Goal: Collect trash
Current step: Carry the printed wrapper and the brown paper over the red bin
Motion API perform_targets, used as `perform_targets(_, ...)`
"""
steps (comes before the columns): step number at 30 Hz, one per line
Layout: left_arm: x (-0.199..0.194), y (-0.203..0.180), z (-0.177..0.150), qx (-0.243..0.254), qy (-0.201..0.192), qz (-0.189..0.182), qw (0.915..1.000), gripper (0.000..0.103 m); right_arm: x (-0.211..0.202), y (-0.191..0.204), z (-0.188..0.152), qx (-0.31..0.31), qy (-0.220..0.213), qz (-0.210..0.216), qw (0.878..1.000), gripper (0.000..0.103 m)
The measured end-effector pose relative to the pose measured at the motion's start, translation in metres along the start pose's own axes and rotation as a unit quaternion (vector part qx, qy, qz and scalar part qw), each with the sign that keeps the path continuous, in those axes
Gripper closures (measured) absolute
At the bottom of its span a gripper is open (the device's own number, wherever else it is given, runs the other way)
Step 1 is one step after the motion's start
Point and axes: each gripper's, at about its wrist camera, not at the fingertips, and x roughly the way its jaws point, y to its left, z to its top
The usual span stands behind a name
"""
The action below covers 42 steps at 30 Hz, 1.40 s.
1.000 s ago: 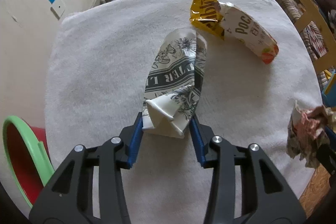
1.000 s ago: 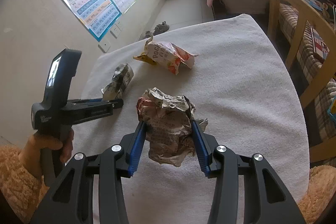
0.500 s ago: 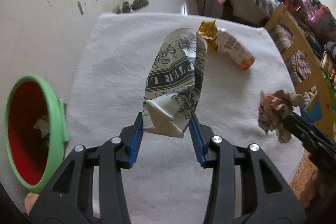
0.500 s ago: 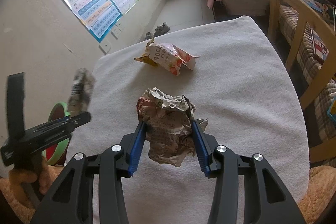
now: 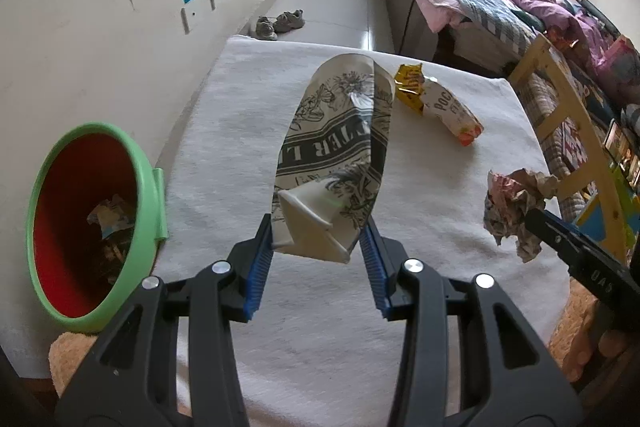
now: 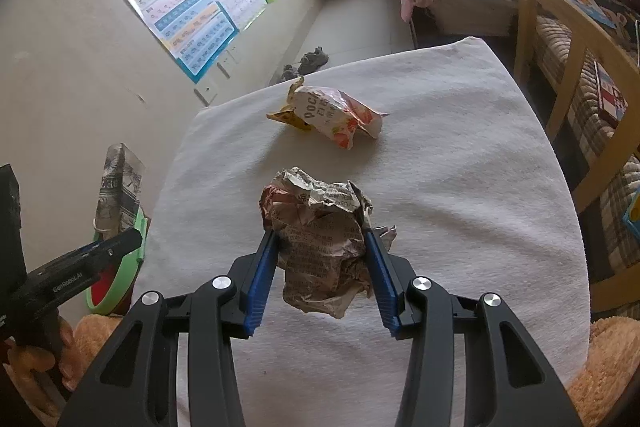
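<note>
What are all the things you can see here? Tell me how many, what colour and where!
Flattened carton: one, white with black print, held in the left tongs.
Crumpled newspaper ball: one, grey and pinkish, held in the right tongs.
Snack wrapper: one, yellow, white and orange, lying on the far part of the table.
Bin: one, red with green rim, beside the table by the wall, with trash inside.
Table cover: one, white.
Wall posters: several, blue and colourful.
Shoes: one pair, grey, on the floor.
Wooden chair: one, right of the table.
Left tongs: black, blue pads.
Right tongs: black, blue pads.
</note>
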Motion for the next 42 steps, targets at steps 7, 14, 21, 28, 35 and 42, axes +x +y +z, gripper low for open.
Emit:
perform_targets(7,-0.004,0.007,-0.004,-0.004,-0.004,0.003,1.0,0.062,-0.001,0.009,-0.001,-0.012,0.0,0.0,1.0,0.059)
perform_targets(14,-0.009,0.017,-0.005,-0.014,-0.01,0.003,0.9999,0.062,0.0,0.021,-0.003,-0.028,0.002,0.002,1.0,0.059)
perform_targets(21,-0.013,0.032,-0.008,-0.031,-0.014,0.006,0.9994,0.062,0.002,0.037,-0.006,-0.052,0.005,0.0,0.999,0.059)
perform_targets(28,-0.017,0.048,-0.011,-0.047,-0.018,0.008,0.9987,0.062,0.005,0.052,-0.009,-0.072,0.011,-0.001,0.997,0.059)
perform_targets(35,-0.02,0.065,-0.015,-0.064,-0.02,0.012,0.9977,0.062,0.001,0.068,0.0,-0.092,-0.004,-0.009,0.996,0.059)
perform_targets(42,-0.032,0.083,-0.016,-0.082,-0.035,0.017,0.9959,0.062,-0.005,0.099,0.023,-0.119,-0.028,0.003,0.993,0.059)
